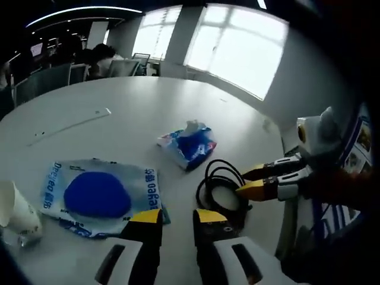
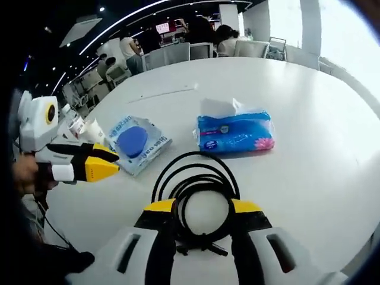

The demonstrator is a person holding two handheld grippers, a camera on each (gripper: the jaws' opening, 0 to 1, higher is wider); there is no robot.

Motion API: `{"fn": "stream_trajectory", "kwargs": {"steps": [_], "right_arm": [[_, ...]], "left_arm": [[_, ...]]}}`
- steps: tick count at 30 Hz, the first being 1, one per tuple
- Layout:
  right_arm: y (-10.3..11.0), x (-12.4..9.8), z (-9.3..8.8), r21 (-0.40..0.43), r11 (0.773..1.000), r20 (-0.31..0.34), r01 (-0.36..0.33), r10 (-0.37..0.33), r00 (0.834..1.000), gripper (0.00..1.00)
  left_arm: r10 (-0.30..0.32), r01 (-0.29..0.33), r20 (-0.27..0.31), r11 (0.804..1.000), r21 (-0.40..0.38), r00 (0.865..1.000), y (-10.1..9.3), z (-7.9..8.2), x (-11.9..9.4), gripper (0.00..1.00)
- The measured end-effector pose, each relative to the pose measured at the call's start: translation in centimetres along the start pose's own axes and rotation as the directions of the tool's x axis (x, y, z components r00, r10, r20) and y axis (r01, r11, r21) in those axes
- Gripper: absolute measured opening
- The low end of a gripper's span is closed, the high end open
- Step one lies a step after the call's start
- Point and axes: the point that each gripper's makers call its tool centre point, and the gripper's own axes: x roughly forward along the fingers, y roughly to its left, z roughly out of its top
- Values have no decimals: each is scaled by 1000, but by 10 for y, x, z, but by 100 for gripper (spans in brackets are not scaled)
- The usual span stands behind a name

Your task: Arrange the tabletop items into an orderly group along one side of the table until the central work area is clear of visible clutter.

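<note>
A coiled black cable lies on the white table, its near part between the wide-apart jaws of my right gripper, which stands open. A blue tissue pack sits just beyond the coil. A wet-wipe pack with a blue lid lies ahead and to the left of my left gripper, which is open with nothing between its jaws. The right gripper comes in from the right at the cable. The left gripper hovers near the wipe pack. The tissue pack lies farther off.
A paper cup stands at the near left, by the wipe pack. A thin white strip lies farther out on the table. Chairs and seated people line the far edge. The table's rim curves close on the right.
</note>
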Motion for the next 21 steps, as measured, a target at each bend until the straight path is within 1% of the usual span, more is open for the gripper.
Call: {"fn": "stream_trajectory", "kwargs": {"steps": [3, 6, 8, 12, 13, 15, 21], "right_arm": [[9, 0, 7, 15, 1000, 24, -8, 8, 1000, 31], [18, -3, 10, 20, 1000, 35, -17, 16, 999, 32], [26, -1, 12, 25, 999, 41, -28, 27, 999, 32], [39, 0, 15, 34, 998, 49, -44, 42, 998, 32], [43, 2, 16, 34, 998, 51, -48, 46, 998, 32], [49, 6, 18, 35, 997, 51, -63, 61, 997, 34], [64, 11, 23, 39, 996, 56, -79, 77, 995, 35]], "left_arm": [[10, -10, -9, 1000, 9, 1000, 15, 3, -10, 19], [20, -20, -15, 1000, 21, 1000, 26, 6, -14, 20], [28, -28, -12, 1000, 0, 1000, 39, 12, -18, 22], [56, -55, -17, 998, 20, 998, 59, 17, -22, 24], [70, -70, -12, 997, 34, 997, 66, 18, -23, 26], [79, -78, -15, 996, 42, 997, 73, 19, -23, 30], [95, -93, -47, 994, 50, 994, 100, 22, -26, 31]]}}
